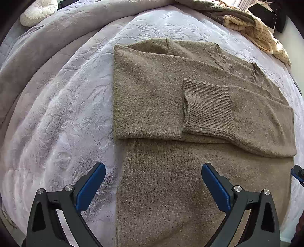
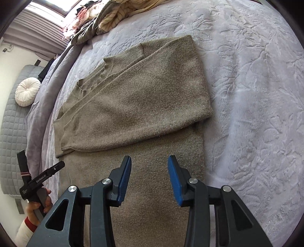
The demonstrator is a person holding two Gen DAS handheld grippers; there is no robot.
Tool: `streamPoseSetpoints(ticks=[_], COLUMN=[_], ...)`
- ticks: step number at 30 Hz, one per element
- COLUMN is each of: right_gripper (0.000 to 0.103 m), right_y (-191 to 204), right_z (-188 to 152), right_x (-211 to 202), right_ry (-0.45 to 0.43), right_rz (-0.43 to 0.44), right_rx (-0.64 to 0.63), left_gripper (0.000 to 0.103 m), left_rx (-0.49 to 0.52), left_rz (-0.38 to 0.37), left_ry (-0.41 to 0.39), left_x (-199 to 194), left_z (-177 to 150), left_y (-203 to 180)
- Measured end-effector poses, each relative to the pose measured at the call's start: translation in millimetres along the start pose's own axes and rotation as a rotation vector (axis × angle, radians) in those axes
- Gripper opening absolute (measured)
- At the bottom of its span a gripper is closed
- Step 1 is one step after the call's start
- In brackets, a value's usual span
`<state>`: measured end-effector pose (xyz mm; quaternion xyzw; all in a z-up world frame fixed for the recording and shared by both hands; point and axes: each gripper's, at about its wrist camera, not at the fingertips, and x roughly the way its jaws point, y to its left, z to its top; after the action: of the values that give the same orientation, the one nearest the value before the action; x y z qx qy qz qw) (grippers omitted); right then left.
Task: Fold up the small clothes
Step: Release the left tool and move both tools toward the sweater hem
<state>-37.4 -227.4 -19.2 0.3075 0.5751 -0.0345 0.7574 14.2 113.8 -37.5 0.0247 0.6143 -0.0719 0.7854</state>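
An olive-brown knit sweater (image 1: 152,91) (image 2: 136,98) lies flat on a lavender blanket (image 1: 62,106) (image 2: 247,95). Both sleeves are folded across its chest, and a ribbed cuff (image 1: 209,108) rests on top. My left gripper (image 1: 153,165) hangs wide open above the sweater's lower left edge, nothing between its blue pads. My right gripper (image 2: 150,157) is over the lower body of the sweater, jaws partly apart and holding nothing. In the right wrist view the left gripper (image 2: 43,178) shows at the left, held by a hand (image 2: 38,207). A tip of the right gripper (image 1: 298,173) peeks in at the left wrist view's right edge.
A pile of other clothes (image 1: 256,24) (image 2: 106,17) sits beyond the sweater's collar. A round white cushion (image 1: 38,11) (image 2: 27,92) lies by the blanket's bunched edge. A grey quilted pad (image 2: 11,133) lies beside the bed.
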Motion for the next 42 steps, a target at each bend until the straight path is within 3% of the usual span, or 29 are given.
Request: streamPoseSetpoints(ticks=[8, 16, 17, 19, 26, 33, 37, 42], right_gripper=[0.043, 0.044, 0.046, 0.062, 0.063, 0.063, 0.063, 0.063], right_y=[-6.5, -6.3, -6.2, -5.9, -8.4, -18.7, -25.6, -37.4], right_z=[-5.0, -9.9, -11.4, -15.7, -37.9, -77.4, -117.3, -166.9], right_x=[-0.5, -1.6, -2.2, -1.8, -0.4, -20.0, -33.9, -41.7], right_ry=[0.017, 0.045, 0.042, 0.041, 0.098, 0.128, 0.156, 0.2], right_rz=[0.02, 0.132, 0.155, 0.185, 0.225, 0.256, 0.214, 0.171], right_rx=[0.032, 0.015, 0.004, -0.02, -0.054, -0.058, -0.078, -0.015], left_gripper=[0.102, 0.102, 0.102, 0.102, 0.102, 0.102, 0.102, 0.102], left_rx=[0.033, 0.003, -0.005, -0.033, -0.056, -0.027, -0.028, -0.083], left_rz=[0.016, 0.017, 0.017, 0.02, 0.043, -0.016, -0.074, -0.182], left_ry=[0.005, -0.003, -0.001, 0.013, 0.048, 0.069, 0.096, 0.146], left_x=[-10.6, -31.2, -33.3, -33.7, -47.2, -67.1, -71.7, -68.1], left_z=[-10.0, -32.9, -39.3, -48.9, -98.6, -141.2, -171.3, -206.1], left_y=[-14.8, -26.0, -25.0, -24.3, -5.6, 25.5, 43.5, 59.8])
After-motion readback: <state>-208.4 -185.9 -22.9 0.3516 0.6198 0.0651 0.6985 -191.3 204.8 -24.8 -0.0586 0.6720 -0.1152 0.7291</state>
